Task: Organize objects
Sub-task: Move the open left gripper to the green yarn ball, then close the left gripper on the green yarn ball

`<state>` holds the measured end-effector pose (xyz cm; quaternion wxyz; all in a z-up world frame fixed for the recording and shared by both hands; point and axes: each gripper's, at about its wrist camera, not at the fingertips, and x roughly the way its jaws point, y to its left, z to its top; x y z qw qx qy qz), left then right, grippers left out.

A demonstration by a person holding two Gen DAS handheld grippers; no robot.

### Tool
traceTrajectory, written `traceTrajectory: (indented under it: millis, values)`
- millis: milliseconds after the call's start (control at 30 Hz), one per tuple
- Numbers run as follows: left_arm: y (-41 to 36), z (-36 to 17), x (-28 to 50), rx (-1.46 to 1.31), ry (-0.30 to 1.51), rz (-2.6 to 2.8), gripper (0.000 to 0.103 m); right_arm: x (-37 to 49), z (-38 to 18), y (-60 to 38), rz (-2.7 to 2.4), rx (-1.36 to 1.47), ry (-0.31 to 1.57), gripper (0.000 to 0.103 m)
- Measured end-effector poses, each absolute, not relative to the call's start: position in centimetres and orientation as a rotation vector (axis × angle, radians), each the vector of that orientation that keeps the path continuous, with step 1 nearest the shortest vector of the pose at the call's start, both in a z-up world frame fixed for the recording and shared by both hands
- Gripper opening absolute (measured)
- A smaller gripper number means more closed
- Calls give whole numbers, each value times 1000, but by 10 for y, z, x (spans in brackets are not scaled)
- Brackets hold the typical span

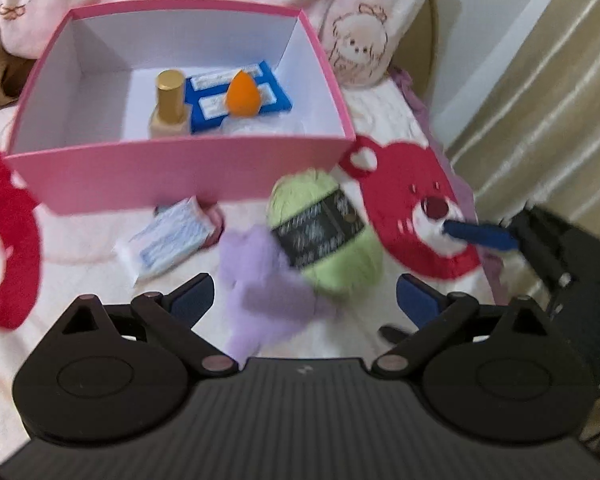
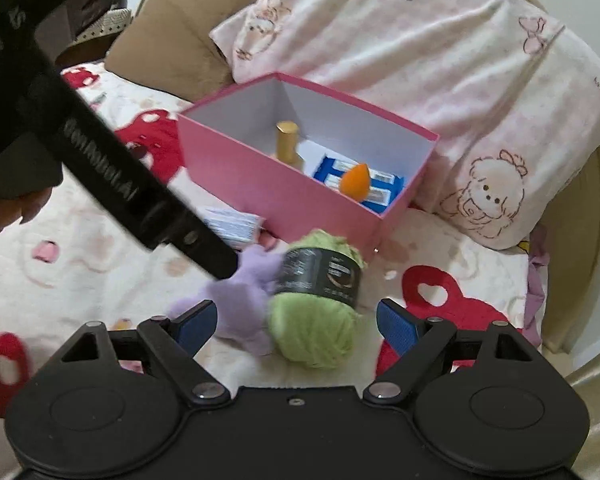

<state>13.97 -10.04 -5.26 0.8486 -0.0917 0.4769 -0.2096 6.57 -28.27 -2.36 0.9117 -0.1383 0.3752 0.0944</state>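
**Two sets of open tongs over the yarn and the purple toy, box beyond**

Left wrist view: the left tongs [image 1: 305,300] stand spread wide with nothing pressed between the blue pads [image 1: 192,295]. Just ahead of them, in the lower middle of the frame, lies a purple plush toy [image 1: 260,284], blurred, reaching into the gap between the pads. Touching its right side is a green yarn ball [image 1: 324,232] with a dark label, its long axis running from upper left to lower right. Left of both, a white tissue packet [image 1: 168,238] lies on the bed cover [image 1: 380,128], partly under the near wall of the pink box [image 1: 172,176]. The box fills the upper left; inside stand a gold-capped bottle [image 1: 170,104], a blue package [image 1: 240,96] and an orange sponge [image 1: 242,94]. The right tongs [image 1: 480,236] enter from the right edge.

Right wrist view: the right tongs [image 2: 296,322] are likewise released and empty. The yarn ball [image 2: 316,304] sits straight ahead between the pads' lines, its long axis pointing away toward the pink box [image 2: 276,192] in the middle of the frame. The purple toy [image 2: 240,300] lies against the yarn's left side, nearer the left pad. The left tool's black finger crosses from the upper left, its tip above the toy.

By my reading, the left tongs are nearer the toy, the right nearer the yarn; each must close across its thing, then lift toward the box.
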Motion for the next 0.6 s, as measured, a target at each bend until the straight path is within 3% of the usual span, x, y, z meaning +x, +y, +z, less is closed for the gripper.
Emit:
traceTrajectory:
  millis: [267,400,433,467,500,567,600]
  values:
    - [-128,-86,166,-140,952,-409,97,97,-56,-303,186,-210,813,89]
    - [-133,-100,177,-206,977,-419,91,110,-73,-312,203,-158,863,89]
    - [-134,-104,179,-223,981,-424,83,113,-76,-313,205,-146,877,89]
    - [-135,-108,180,-238,988,-431,64,115,-80,-315,205,-129,892,88]
    - [-135,-112,181,-261,999,-446,59,117,-83,-317,202,-101,908,86]
    - [-134,-117,181,-313,999,-465,56,120,-88,-323,197,4,950,65]
    - [-135,-118,180,-302,992,-465,56,119,-87,-327,180,72,953,64]
